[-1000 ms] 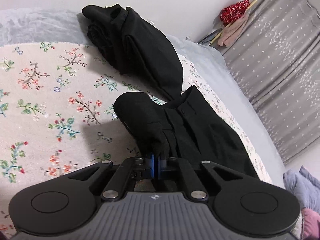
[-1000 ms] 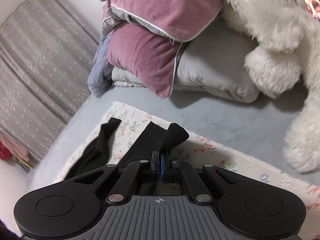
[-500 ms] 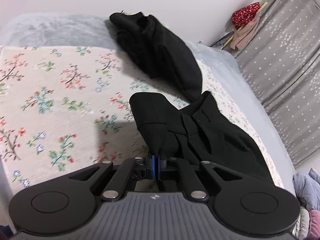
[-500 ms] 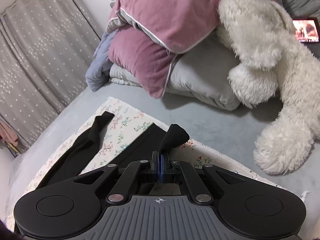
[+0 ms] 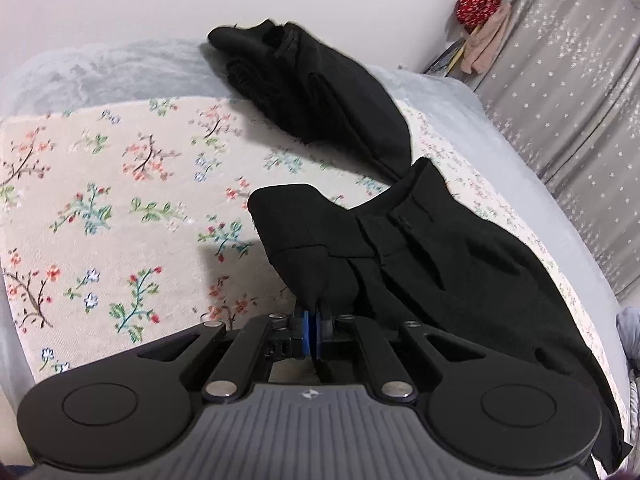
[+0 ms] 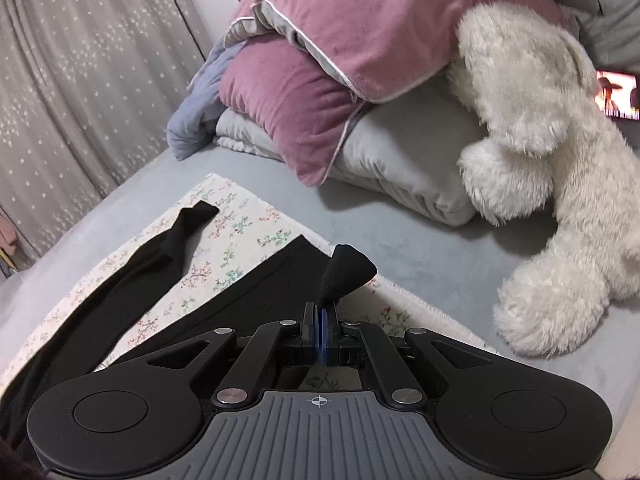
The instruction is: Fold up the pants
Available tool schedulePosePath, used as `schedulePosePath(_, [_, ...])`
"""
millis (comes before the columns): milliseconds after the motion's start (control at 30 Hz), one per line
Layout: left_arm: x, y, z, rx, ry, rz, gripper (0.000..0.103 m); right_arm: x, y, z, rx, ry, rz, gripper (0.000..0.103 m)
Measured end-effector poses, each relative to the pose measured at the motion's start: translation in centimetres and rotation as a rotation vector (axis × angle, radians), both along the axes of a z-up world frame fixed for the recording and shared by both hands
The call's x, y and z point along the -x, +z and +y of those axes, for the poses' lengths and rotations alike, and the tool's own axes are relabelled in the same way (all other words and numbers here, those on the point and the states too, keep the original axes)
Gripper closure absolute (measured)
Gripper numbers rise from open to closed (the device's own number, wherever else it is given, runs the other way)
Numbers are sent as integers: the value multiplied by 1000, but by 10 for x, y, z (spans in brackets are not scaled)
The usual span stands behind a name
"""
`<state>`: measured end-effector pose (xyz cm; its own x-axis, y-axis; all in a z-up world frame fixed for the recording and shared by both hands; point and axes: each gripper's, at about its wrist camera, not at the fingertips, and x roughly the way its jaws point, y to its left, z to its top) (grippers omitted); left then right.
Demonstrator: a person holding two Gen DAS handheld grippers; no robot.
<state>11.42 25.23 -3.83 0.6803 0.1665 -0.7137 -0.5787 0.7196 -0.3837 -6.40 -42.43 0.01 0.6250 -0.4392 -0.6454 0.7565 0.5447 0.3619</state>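
Black pants (image 5: 432, 256) lie on a floral sheet (image 5: 120, 200) on the bed. My left gripper (image 5: 314, 316) is shut on the waistband corner, and the cloth bunches up from the jaws. In the right wrist view the two legs (image 6: 248, 280) stretch away to the left. My right gripper (image 6: 322, 316) is shut on the hem of the nearer leg, whose corner (image 6: 348, 270) stands up above the jaws. The other leg's end (image 6: 196, 216) lies flat further off.
A second heap of black clothes (image 5: 312, 92) lies at the far edge of the sheet. Pink pillows (image 6: 320, 60), a grey folded quilt (image 6: 400, 160) and a white plush toy (image 6: 560, 184) crowd the bed's head. Grey curtains (image 5: 580, 80) hang alongside.
Both grippers stay shut on the pants. The right gripper has moved nearer the pillows and plush with the hem. The left view has shifted slightly over the sheet.
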Motion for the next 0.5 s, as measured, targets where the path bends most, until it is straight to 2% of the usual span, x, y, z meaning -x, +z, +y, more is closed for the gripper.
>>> schedulePosePath(100, [0,-4,0,0,6,32,103,-1,-4,-2,-9,7,35,100])
schedulePosePath(200, [-1,-6,1,7,6,83,103,-7,-4,3,33,25,86,95])
schedulePosePath(300, [3,-3,5,4,41,94,98,-7,3,8,91,7,93,88])
schedulePosePath(400, [6,9,3,-43,63,71,91,-9,9,13,151,-6,103,77])
schedulePosePath(467, [4,17,-2,-80,64,55,84,-16,11,16,152,23,92,63])
schedulePosePath(500, [2,20,-6,-96,58,46,84,-22,10,20,143,55,83,61])
